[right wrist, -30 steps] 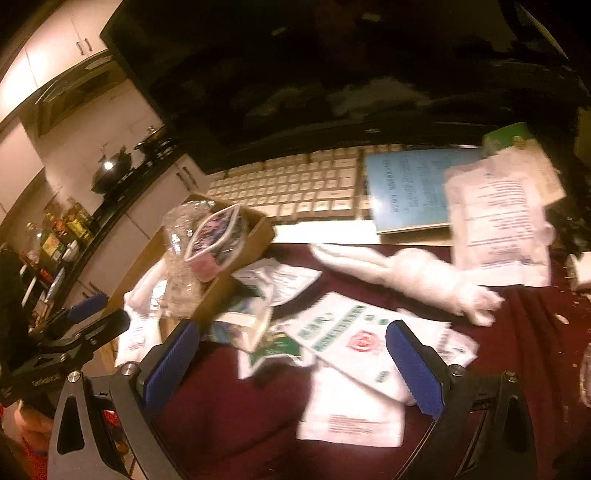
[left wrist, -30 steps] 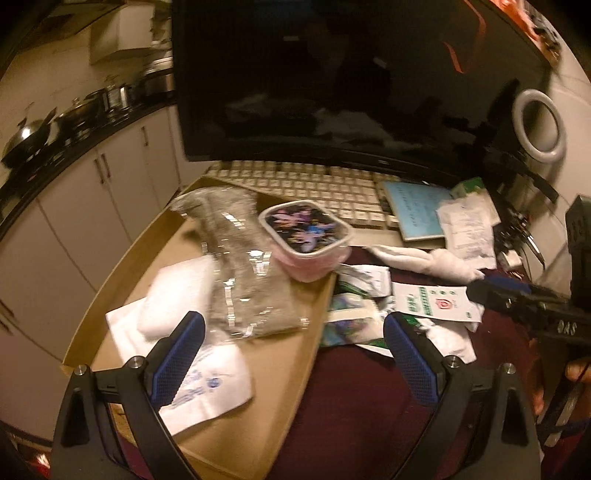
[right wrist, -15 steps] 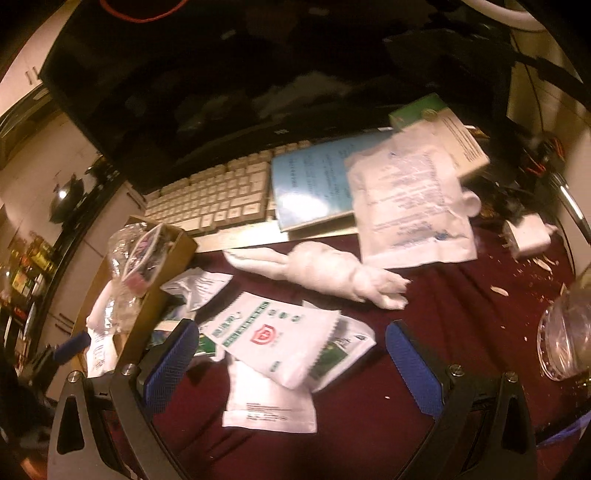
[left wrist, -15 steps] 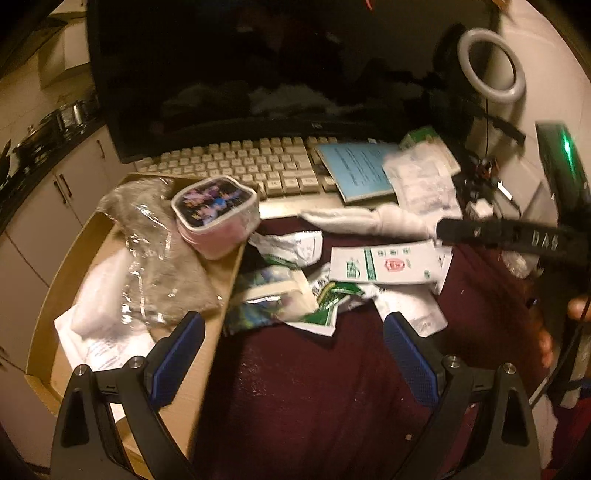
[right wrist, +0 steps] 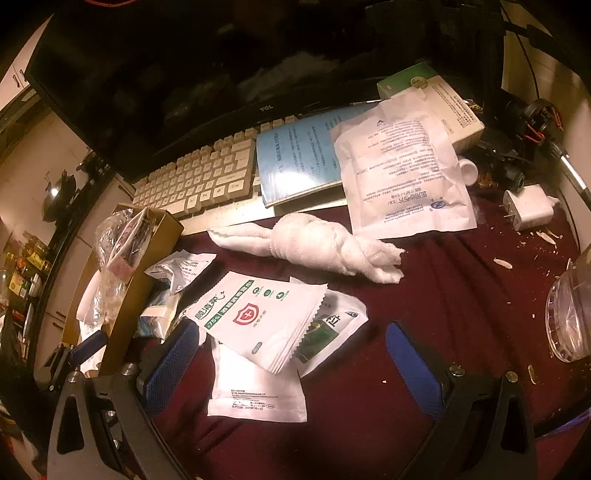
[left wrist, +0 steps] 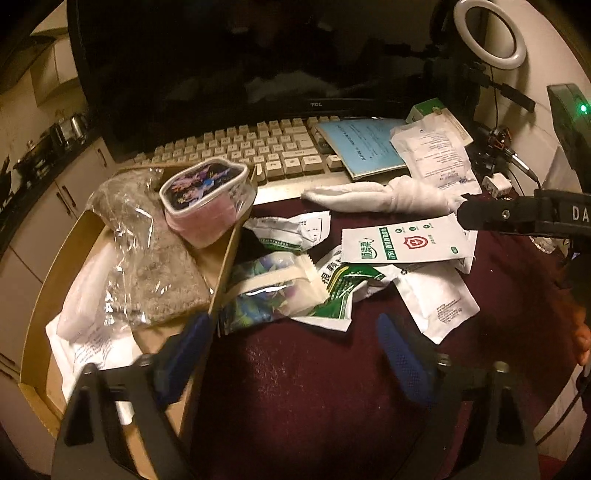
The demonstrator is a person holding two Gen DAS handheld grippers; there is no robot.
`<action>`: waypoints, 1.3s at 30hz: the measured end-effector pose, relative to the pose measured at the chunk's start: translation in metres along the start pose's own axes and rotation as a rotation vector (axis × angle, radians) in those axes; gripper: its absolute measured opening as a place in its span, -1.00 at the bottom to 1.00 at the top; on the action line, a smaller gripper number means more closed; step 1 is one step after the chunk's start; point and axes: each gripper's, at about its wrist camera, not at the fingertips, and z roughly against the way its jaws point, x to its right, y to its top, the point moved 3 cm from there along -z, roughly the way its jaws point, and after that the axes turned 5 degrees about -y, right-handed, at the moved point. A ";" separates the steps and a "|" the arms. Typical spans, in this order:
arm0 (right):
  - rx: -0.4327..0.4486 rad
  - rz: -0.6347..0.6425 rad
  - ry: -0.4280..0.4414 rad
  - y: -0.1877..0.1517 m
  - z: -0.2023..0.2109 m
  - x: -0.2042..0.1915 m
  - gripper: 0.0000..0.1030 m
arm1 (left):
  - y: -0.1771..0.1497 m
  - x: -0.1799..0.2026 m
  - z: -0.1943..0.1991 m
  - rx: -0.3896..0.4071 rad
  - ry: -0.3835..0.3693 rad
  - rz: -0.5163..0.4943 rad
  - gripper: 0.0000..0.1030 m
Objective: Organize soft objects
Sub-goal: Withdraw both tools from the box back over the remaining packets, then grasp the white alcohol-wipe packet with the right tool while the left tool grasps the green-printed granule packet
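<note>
While jaws narrow, left hand-held gripper [left wrist: 295, 347] released, empty; sachet pile [left wrist: 332, 291] just ahead.

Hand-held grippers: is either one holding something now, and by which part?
Nothing is held. The left hand-held gripper, whose jaws have just been closing, and the right hand-held gripper are both open above the packets.

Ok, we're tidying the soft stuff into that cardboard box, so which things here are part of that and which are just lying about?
Part of the job:
- rolled white towel
- wipes packet with red shield
- other soft packets
- cardboard box, already holding a clear bag and a pink tub

Just lying about:
- keyboard
- blue booklet
- monitor
- ring light
- white charger plug
</note>
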 end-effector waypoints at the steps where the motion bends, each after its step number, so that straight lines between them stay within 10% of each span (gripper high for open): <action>1: 0.002 -0.001 0.003 0.000 0.000 0.000 0.99 | 0.000 0.001 -0.003 -0.013 -0.014 -0.003 0.49; 15: -0.015 0.024 0.020 0.001 -0.006 -0.009 0.64 | 0.008 0.022 -0.008 -0.018 -0.069 -0.072 0.39; 28: -0.054 -0.041 0.050 0.002 -0.030 -0.002 -0.48 | 0.002 0.029 -0.039 -0.092 -0.094 -0.095 -0.72; 39: -0.025 -0.015 0.055 0.004 -0.025 -0.008 -0.82 | -0.004 0.032 -0.025 -0.101 -0.175 -0.090 -0.78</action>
